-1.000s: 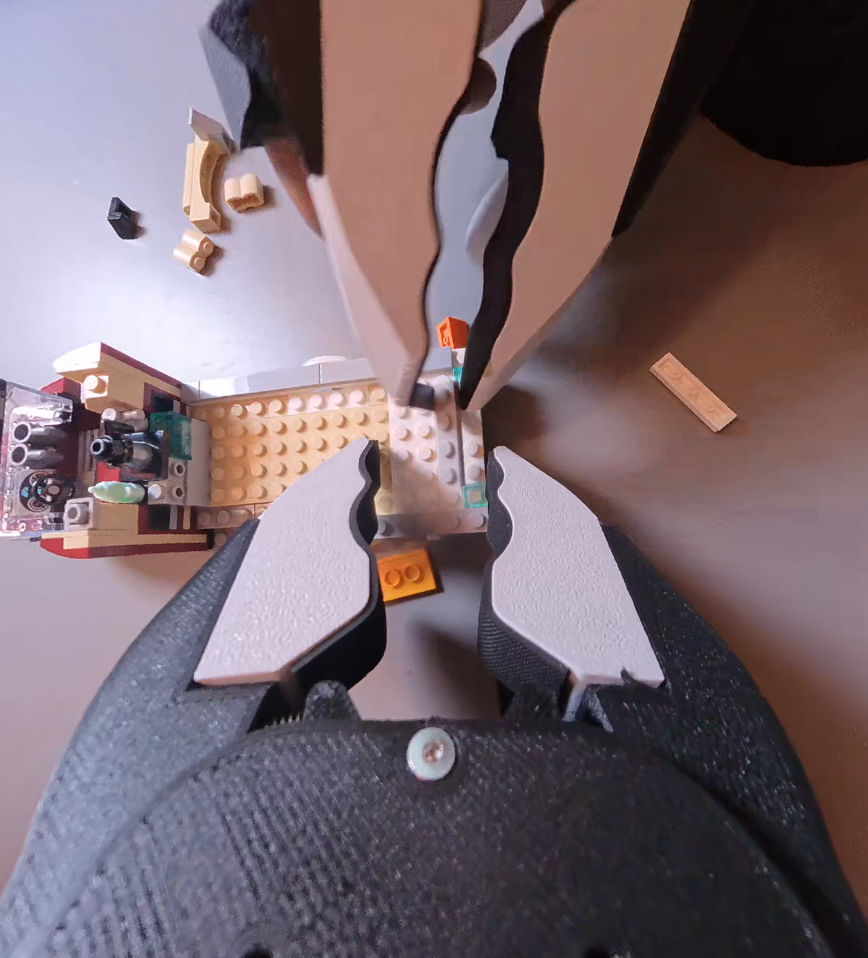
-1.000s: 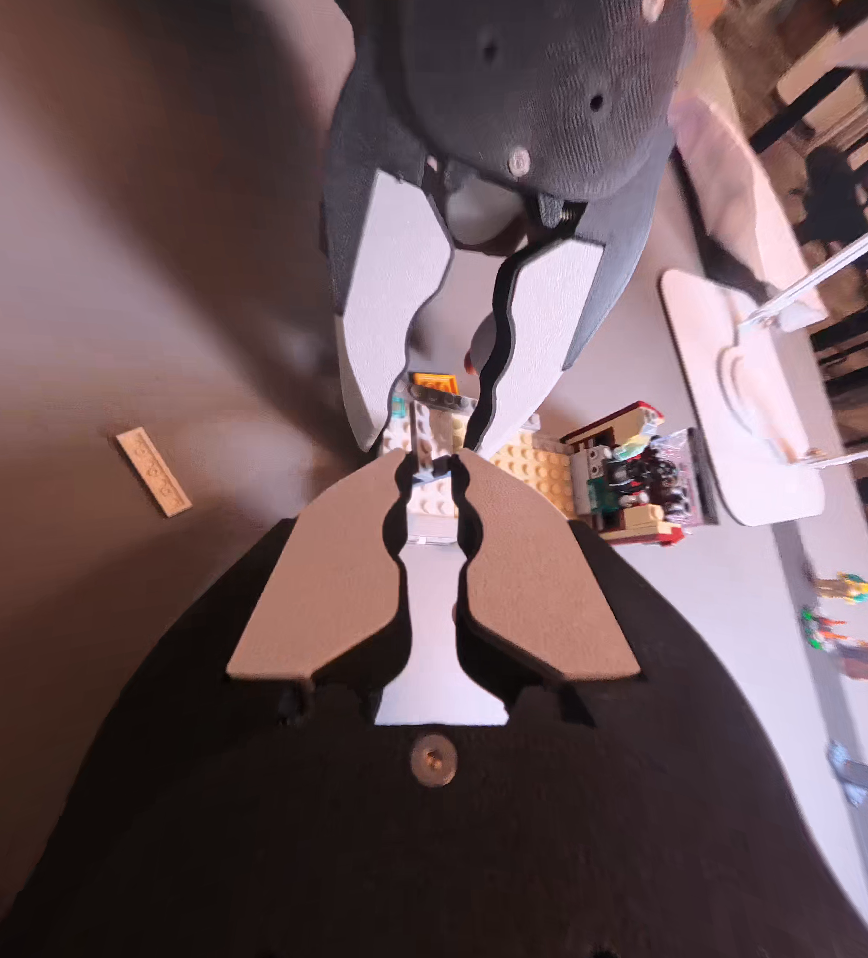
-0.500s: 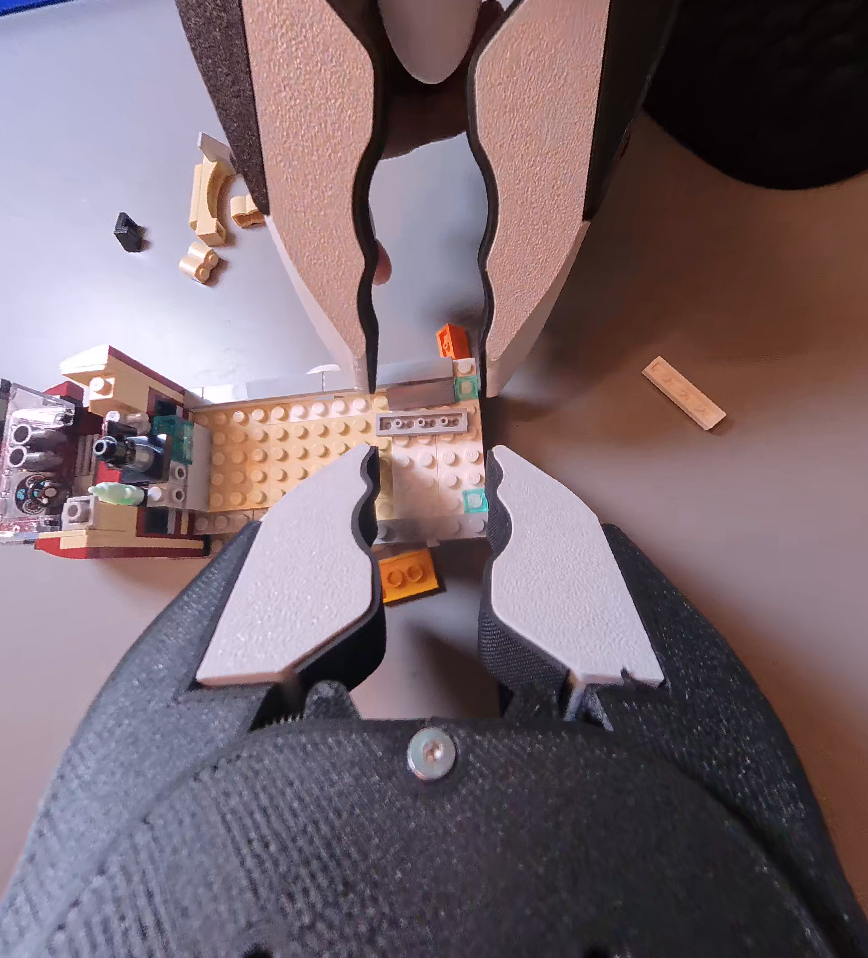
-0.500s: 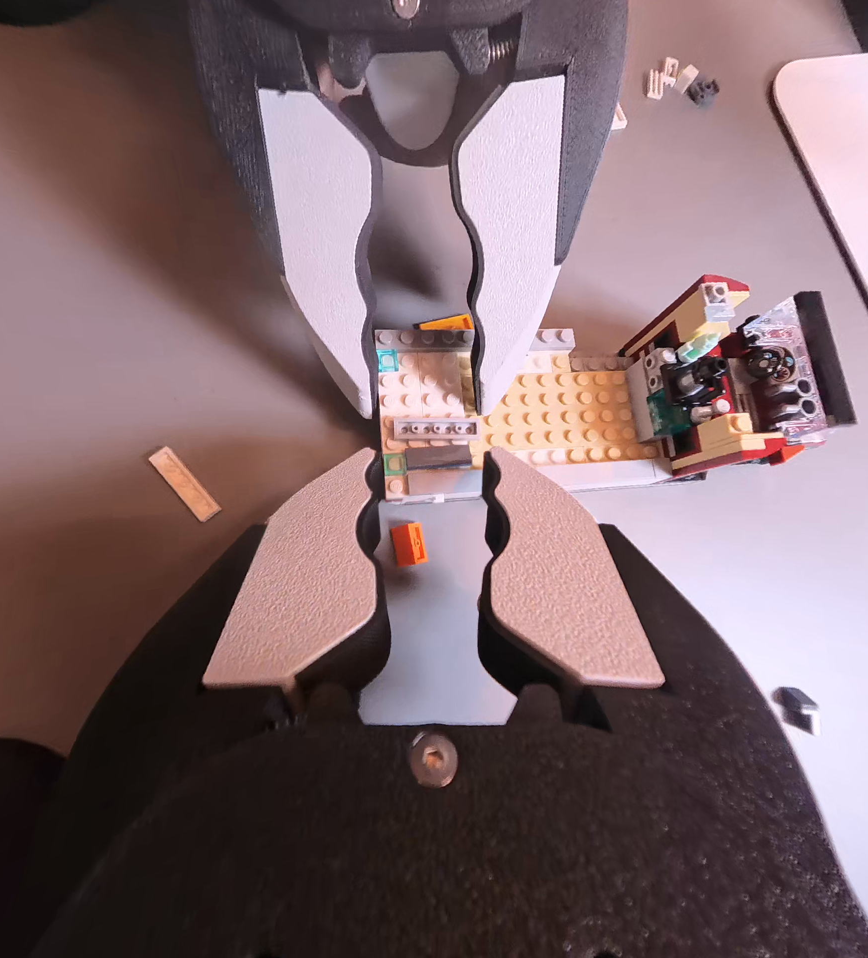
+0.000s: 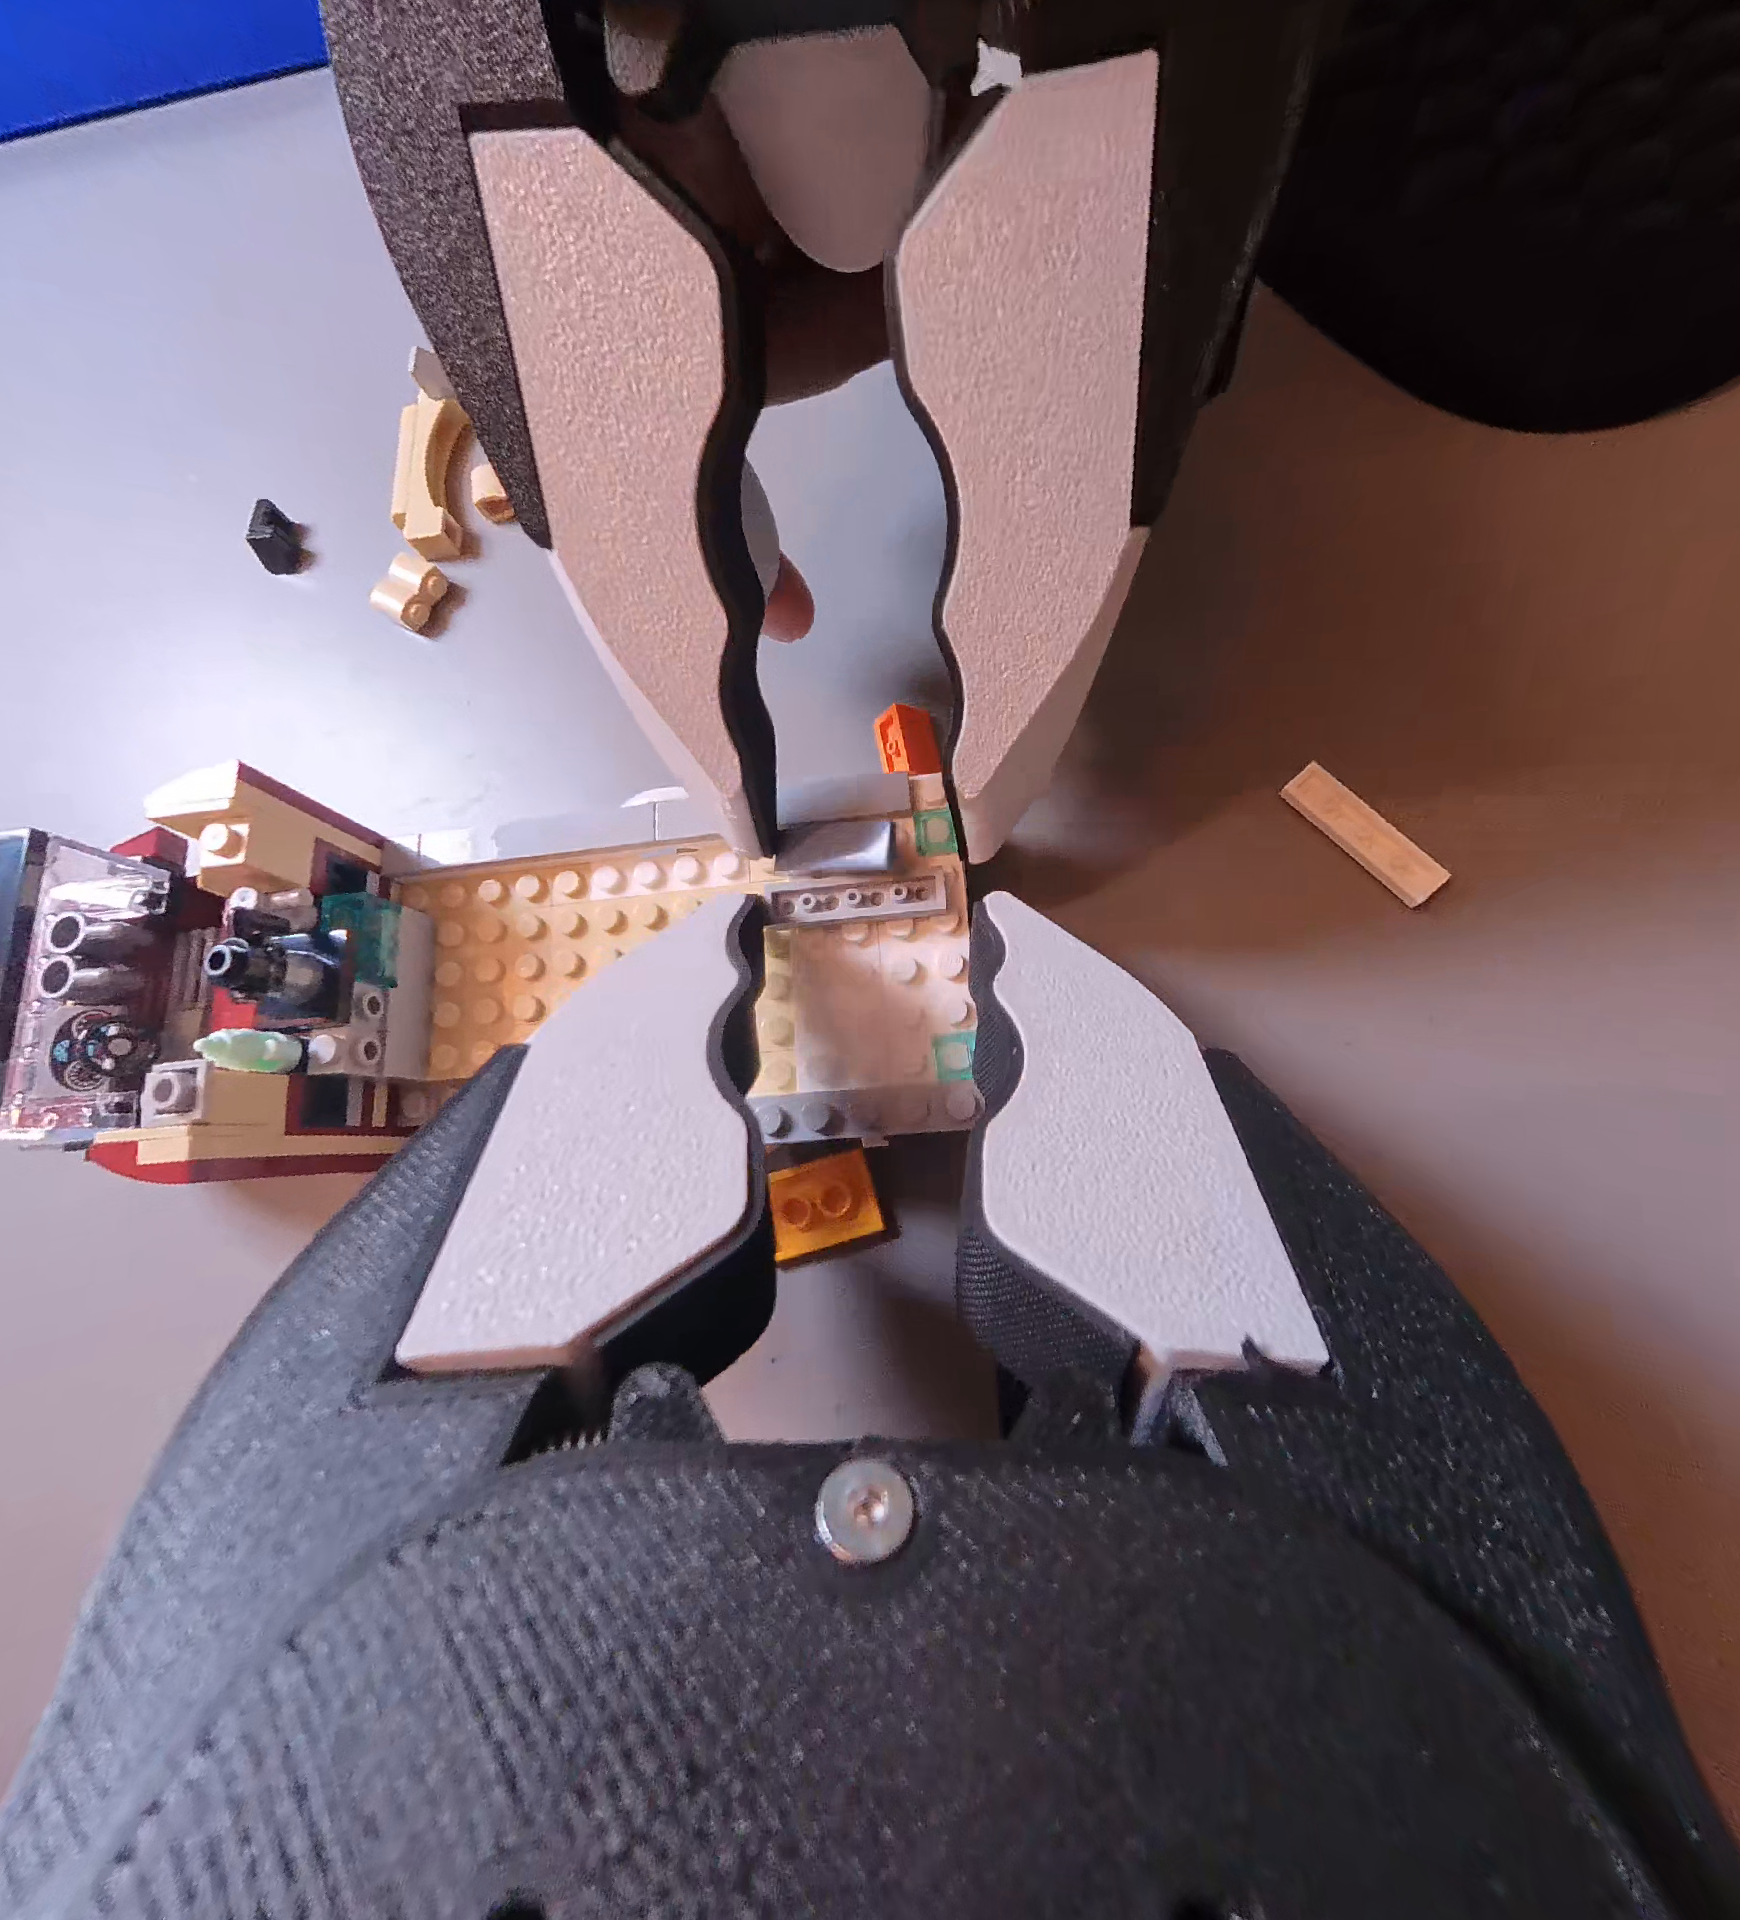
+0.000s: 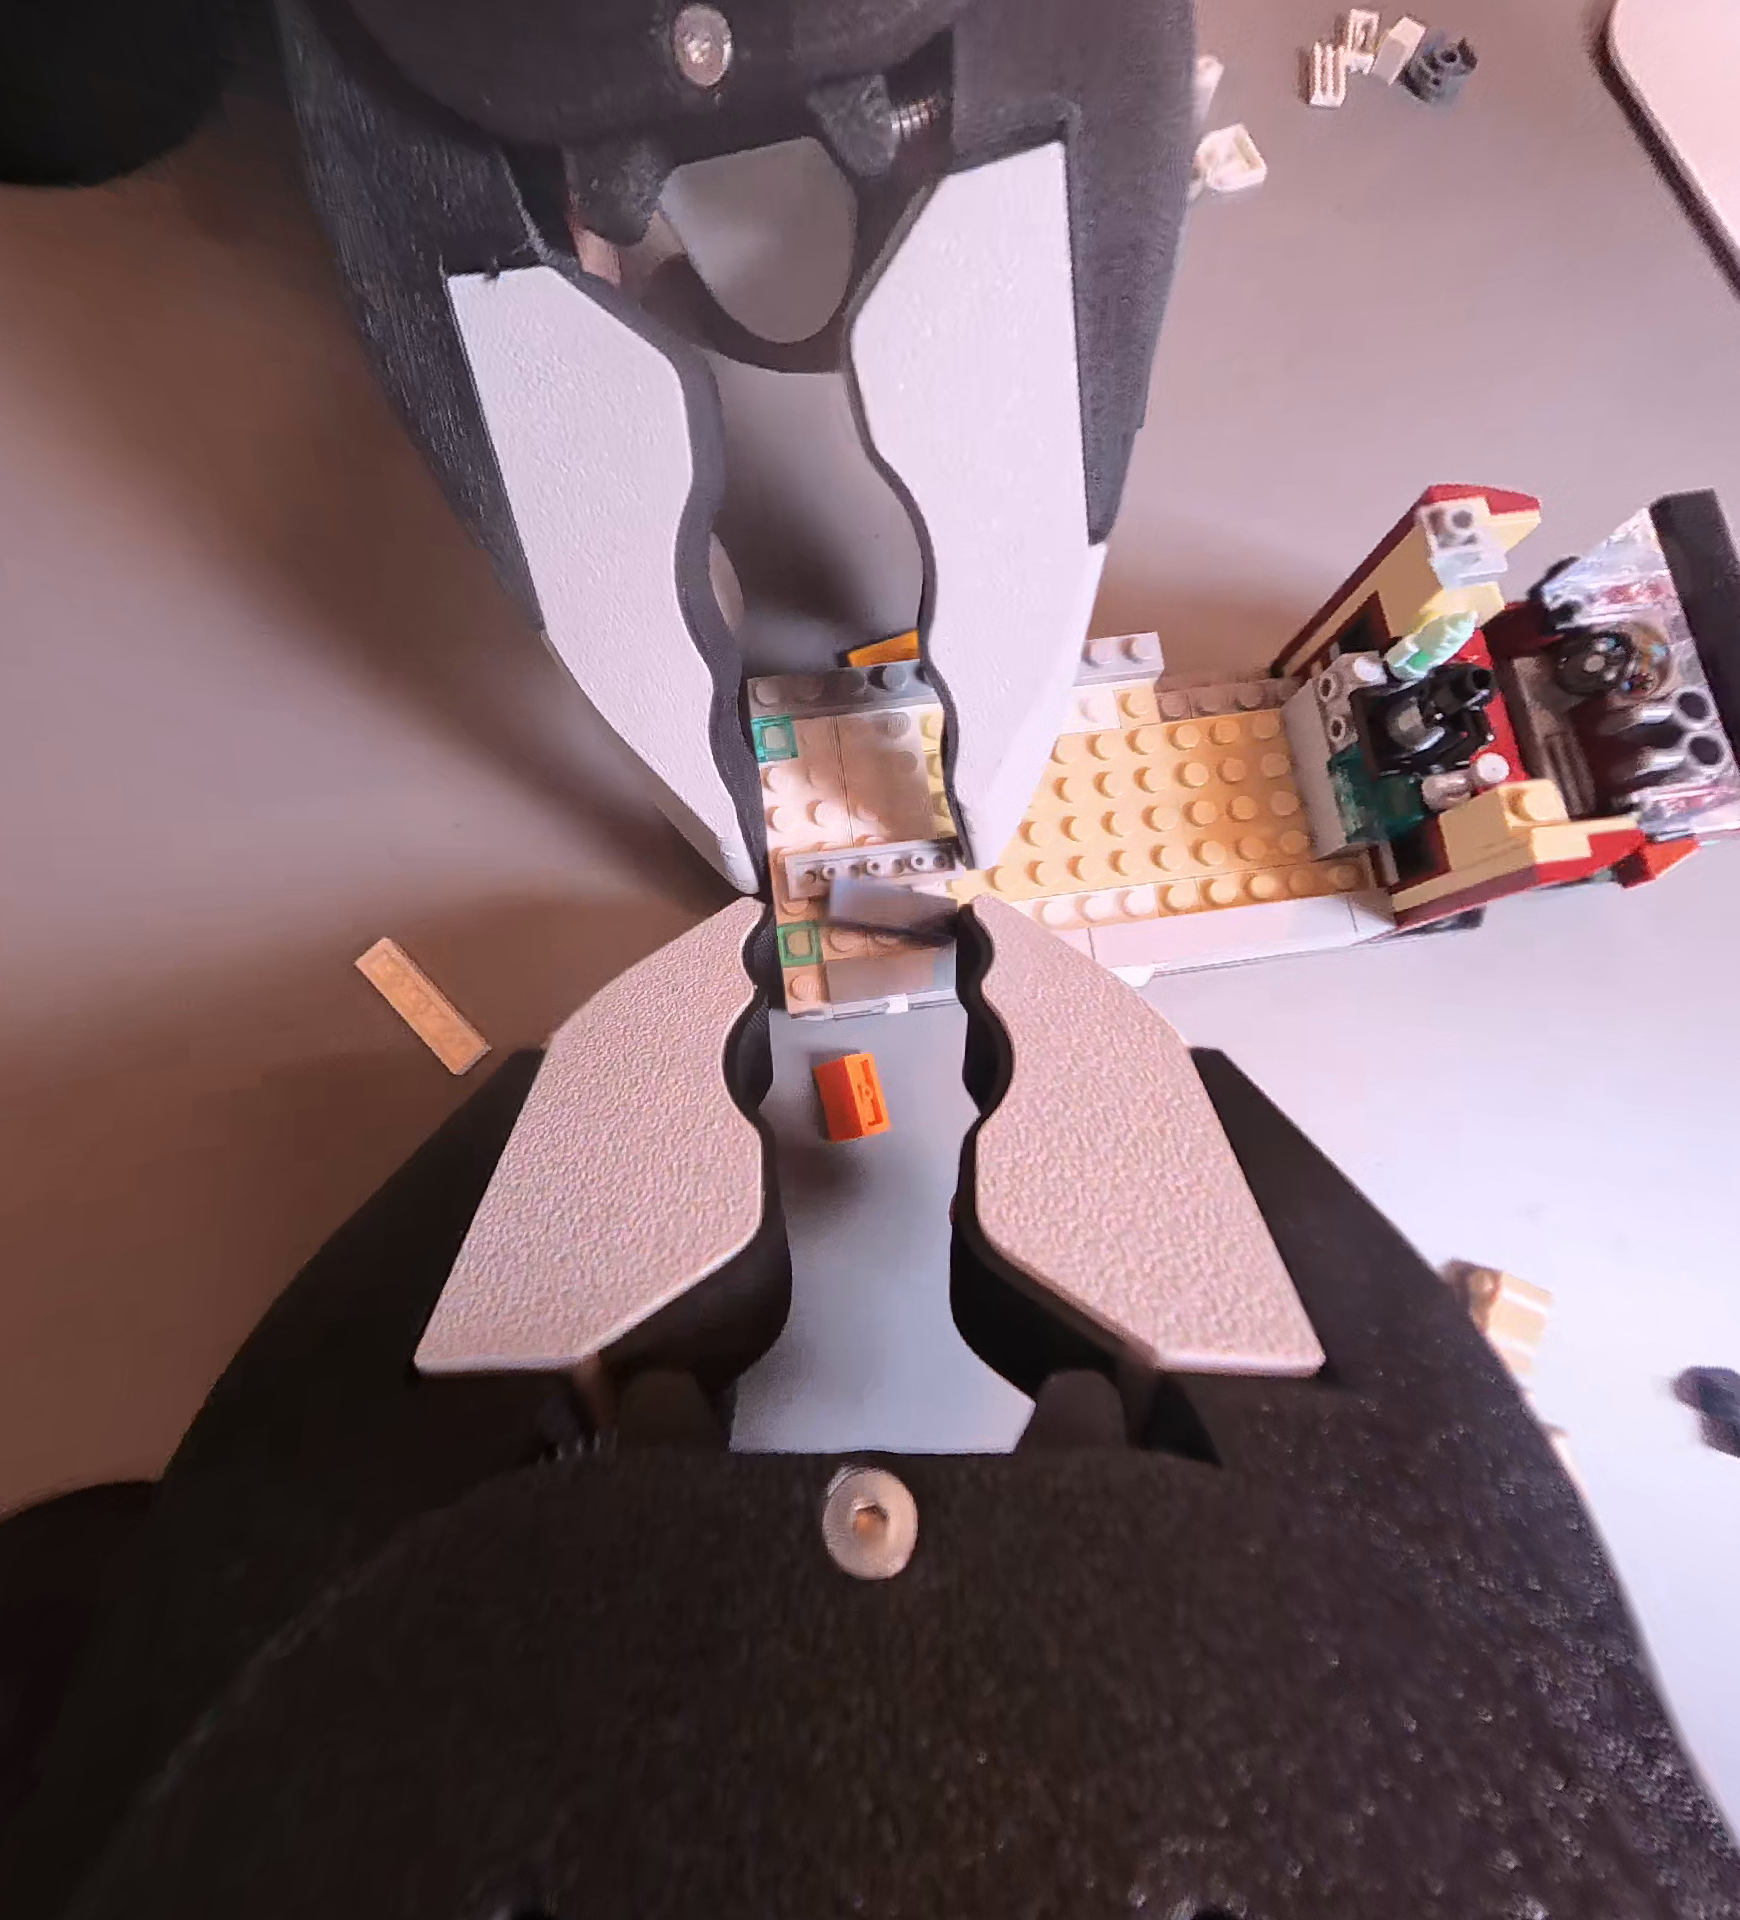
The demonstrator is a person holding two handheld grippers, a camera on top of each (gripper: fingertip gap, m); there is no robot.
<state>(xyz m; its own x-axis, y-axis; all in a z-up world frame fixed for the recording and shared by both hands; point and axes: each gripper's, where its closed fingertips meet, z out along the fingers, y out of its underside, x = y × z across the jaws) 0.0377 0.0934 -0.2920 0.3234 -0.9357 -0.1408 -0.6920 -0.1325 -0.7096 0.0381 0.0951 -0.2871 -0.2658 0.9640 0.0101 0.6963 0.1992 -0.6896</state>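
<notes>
Left jaws were closed onto the pale end of the brick build, a pad against each side as far as I could see. Right jaws stood apart, gripping nothing, facing the left ones over the same end.

- Between the right tips: a small grey tile, tilted and blurred, not seated flat. One right finger touched or nearly touched it. The other was clear of it, with a teal tile in between.
- Just behind it: a grey studded strip, flat across the pale section.
- Off the build's far edge: an orange brick loose on the desk. An amber plate poked out under the near edge.
- Further out: a tan strip well clear of the build's end. Loose tan pieces and a black piece lay toward the desk's blue-trimmed edge. The red-and-clear cabin was on the build's opposite end.

Risks, my read:
- One-sided contact could flick the tilted tile off the build, or jam it crooked on the studs.
- Both tip pairs were nearly touching, so they could clash and jolt the build.
- A pad could snag the teal tile.

Versus a second earlier:
- The right jaws had been nearly closed at the build and were now wide.
- The strip was now visible on the studs.
- Half a second earlier the tile lay flatter.
- Left jaws, build and loose parts were unchanged.
</notes>
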